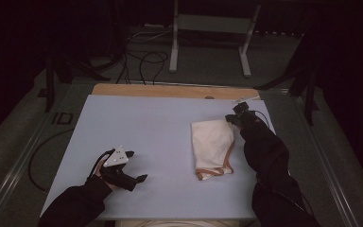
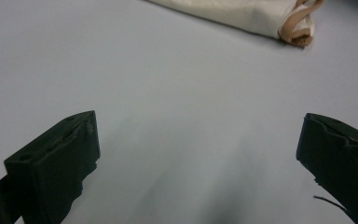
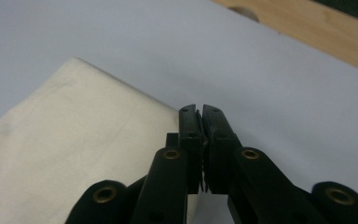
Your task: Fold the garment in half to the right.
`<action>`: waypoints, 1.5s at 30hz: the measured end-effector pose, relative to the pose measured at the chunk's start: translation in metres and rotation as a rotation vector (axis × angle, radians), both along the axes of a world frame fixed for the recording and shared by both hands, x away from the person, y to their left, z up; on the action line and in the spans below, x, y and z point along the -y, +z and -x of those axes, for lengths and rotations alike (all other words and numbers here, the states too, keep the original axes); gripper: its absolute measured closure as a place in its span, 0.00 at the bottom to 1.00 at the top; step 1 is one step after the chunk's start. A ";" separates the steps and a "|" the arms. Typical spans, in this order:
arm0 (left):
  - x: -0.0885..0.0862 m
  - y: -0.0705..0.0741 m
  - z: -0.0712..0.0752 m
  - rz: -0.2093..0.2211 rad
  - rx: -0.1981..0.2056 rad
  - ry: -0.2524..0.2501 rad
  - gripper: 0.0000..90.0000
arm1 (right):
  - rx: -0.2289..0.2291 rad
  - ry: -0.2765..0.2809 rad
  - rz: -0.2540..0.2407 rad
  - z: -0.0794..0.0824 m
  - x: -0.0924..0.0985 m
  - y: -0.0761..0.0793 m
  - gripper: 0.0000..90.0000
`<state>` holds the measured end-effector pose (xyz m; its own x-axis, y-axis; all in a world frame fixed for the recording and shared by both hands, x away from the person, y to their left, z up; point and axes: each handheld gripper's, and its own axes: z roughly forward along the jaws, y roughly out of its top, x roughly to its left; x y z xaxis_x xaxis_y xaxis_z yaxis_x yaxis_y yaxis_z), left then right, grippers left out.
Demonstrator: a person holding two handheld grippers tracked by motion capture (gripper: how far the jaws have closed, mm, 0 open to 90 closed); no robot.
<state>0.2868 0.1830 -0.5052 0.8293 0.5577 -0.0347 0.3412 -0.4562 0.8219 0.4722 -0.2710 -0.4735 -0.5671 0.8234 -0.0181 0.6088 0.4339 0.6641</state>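
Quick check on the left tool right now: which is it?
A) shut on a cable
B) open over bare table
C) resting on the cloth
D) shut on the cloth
B: the left tool has its jaws wide apart over bare table, with the folded cloth farther off.

A pale blue-grey worktop (image 1: 160, 137) runs across the middle of the high view, with a strip of bare light wood (image 1: 170, 91) along its far edge. On its right half lies a folded cream cloth (image 1: 211, 142), flat on the surface, its near end trimmed with an orange-brown band (image 1: 215, 171).
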 end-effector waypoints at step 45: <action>-0.037 -0.003 -0.006 0.075 0.039 0.129 0.00 | -0.087 0.065 -0.102 0.008 -0.020 0.003 0.25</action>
